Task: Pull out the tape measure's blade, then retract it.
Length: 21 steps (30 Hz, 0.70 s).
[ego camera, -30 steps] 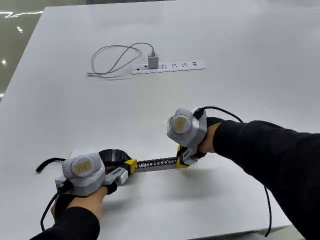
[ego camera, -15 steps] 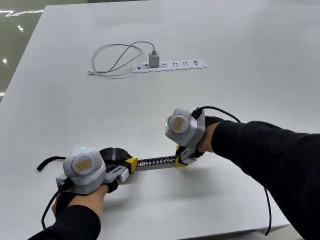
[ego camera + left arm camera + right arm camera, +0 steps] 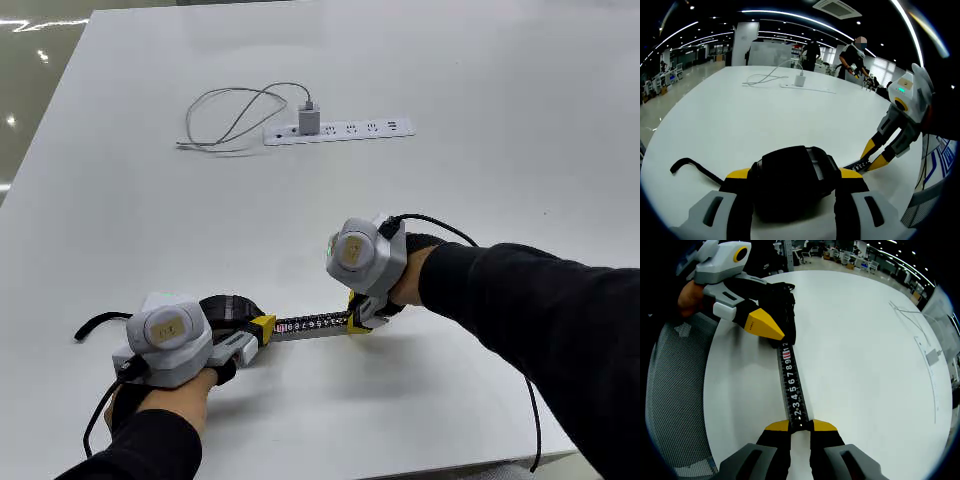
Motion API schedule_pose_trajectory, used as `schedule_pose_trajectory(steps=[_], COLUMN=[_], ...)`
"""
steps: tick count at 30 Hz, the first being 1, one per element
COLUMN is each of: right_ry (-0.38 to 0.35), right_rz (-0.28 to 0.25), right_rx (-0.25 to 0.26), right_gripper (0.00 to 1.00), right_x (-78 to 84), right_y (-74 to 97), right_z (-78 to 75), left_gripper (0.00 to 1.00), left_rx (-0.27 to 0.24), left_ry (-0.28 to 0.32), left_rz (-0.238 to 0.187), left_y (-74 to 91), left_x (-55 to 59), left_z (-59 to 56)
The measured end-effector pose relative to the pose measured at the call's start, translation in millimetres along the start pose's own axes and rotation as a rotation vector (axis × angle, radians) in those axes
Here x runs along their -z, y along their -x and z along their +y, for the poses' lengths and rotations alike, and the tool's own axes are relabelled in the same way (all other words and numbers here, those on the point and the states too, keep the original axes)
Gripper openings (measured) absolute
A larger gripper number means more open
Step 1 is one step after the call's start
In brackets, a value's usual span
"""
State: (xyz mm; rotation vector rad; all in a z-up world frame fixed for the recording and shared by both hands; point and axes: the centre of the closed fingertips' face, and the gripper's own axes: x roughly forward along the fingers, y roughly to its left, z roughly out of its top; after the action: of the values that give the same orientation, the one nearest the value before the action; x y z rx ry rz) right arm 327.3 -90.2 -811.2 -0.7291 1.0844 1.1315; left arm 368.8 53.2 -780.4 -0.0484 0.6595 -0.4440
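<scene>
Where the white table [image 3: 470, 90] comes nearest the person, the black tape measure [image 3: 226, 308] lies on its side with its case clamped between the yellow-tipped jaws of the left gripper [image 3: 258, 330]. In the left gripper view the case [image 3: 790, 180] sits squarely between the two jaws, which press on both its flanks, and its black wrist strap [image 3: 690, 166] trails off across the tabletop. A short run of blade [image 3: 312, 325] is out, lying flat on the table between the two grippers. The right gripper [image 3: 355, 325] has its jaws nearly closed, pinching the blade's free end. In the right gripper view [image 3: 800, 426] the blade [image 3: 791, 387] carries black numerals 2 to 9 along its length, then a red-marked figure just before the case mouth; finer print cannot be made out. Each gripper bears a tan label [image 3: 165, 329] whose writing is too small to read. Well apart, toward the far edge, lies a white power strip [image 3: 350, 130] with a charger [image 3: 309, 122] plugged in and a looped cable [image 3: 228, 115].
</scene>
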Motion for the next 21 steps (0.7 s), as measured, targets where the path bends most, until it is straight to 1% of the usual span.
schedule_pose_trajectory(steps=[2,8,15,21], right_ry=[-0.011,0.006,-0.001,0.009], right_rz=[-0.001,0.002,0.001,0.004], right_rx=[-0.002,0.002,0.002,0.007], right_gripper=[0.10,0.10,0.10,0.10], right_x=[-1.5,-3.6,-5.7,-7.6], right_y=[-0.5,-1.2,-1.8,-2.5], right_z=[0.1,0.5,-0.1,0.2], left_gripper=[0.62,0.62,0.62,0.62], left_rx=[-0.001,-0.003,-0.004,-0.004], left_ry=[-0.001,0.000,0.003,0.003], left_rz=[-0.003,-0.002,0.001,0.000], left_y=[0.1,-0.4,-0.4,-0.3], left_x=[0.0,-0.5,-0.5,-0.8], left_z=[0.0,0.5,0.7,1.0])
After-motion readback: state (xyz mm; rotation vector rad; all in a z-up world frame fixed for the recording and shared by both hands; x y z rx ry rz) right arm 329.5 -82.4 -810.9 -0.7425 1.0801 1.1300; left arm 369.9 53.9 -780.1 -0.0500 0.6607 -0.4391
